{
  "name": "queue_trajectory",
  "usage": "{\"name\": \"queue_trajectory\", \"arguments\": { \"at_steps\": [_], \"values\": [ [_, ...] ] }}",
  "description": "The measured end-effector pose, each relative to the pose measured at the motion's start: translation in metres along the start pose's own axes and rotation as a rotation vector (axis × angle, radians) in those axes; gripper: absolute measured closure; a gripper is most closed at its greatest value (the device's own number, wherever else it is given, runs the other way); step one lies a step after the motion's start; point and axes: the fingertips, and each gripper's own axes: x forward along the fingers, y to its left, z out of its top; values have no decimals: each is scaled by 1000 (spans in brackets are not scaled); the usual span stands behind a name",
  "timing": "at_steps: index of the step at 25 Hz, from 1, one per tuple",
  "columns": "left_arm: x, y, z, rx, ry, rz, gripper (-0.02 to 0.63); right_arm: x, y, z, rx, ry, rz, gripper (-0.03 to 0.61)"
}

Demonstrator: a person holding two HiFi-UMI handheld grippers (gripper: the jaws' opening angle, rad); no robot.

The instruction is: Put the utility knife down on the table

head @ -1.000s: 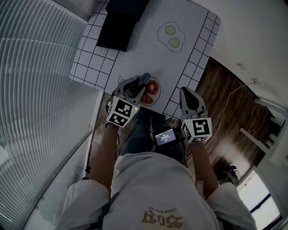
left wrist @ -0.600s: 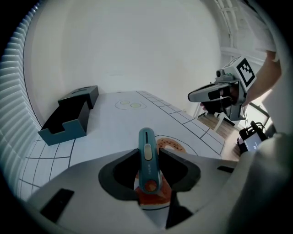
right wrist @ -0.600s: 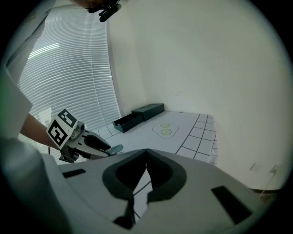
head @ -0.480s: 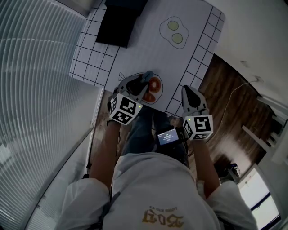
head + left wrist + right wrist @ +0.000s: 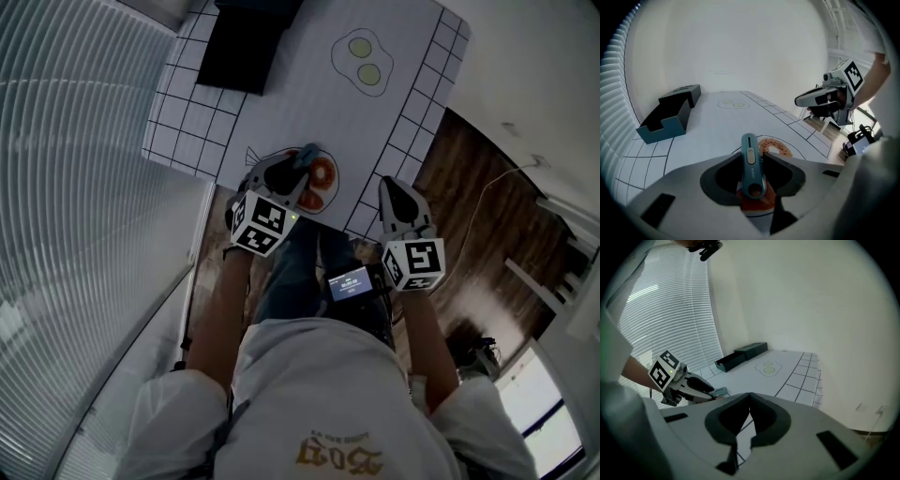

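Note:
A teal utility knife (image 5: 751,164) with a grey slider stands out between the jaws of my left gripper (image 5: 752,161), which is shut on it. In the head view that left gripper (image 5: 298,167) hangs over the near edge of the white table (image 5: 309,103), above a printed orange doughnut ring (image 5: 322,174), with the knife's tip (image 5: 307,153) showing. My right gripper (image 5: 749,401) is shut with nothing in it, held past the table's near right corner; in the head view the right gripper (image 5: 392,192) is over the wooden floor's edge.
A dark open box (image 5: 246,45) lies at the table's far left; it shows teal in the left gripper view (image 5: 670,115). A printed pair of green circles (image 5: 364,62) marks the far middle. Window blinds (image 5: 66,187) run along the left. Wooden floor (image 5: 478,244) lies to the right.
My left gripper with the knife has crept slightly forward over the table's edge. The right gripper has hardly moved.

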Motion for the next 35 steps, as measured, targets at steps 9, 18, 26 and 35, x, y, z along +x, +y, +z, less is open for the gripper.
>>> {"name": "queue_trajectory", "arguments": {
  "at_steps": [9,18,26,35],
  "values": [
    [-5,-2,6,-5,-34,-24,462,-4,0,3,9,-7,-5,571],
    [-22,7,21,1,-78,28,551,-10,4,12,0,-21,-5,571],
    [-45,14,34,-100,-125,63,606,-21,11,24,-16,-55,12,571],
    [-83,10,43,-118,-191,72,606,-35,28,40,-48,-60,59,569]
  ]
}}
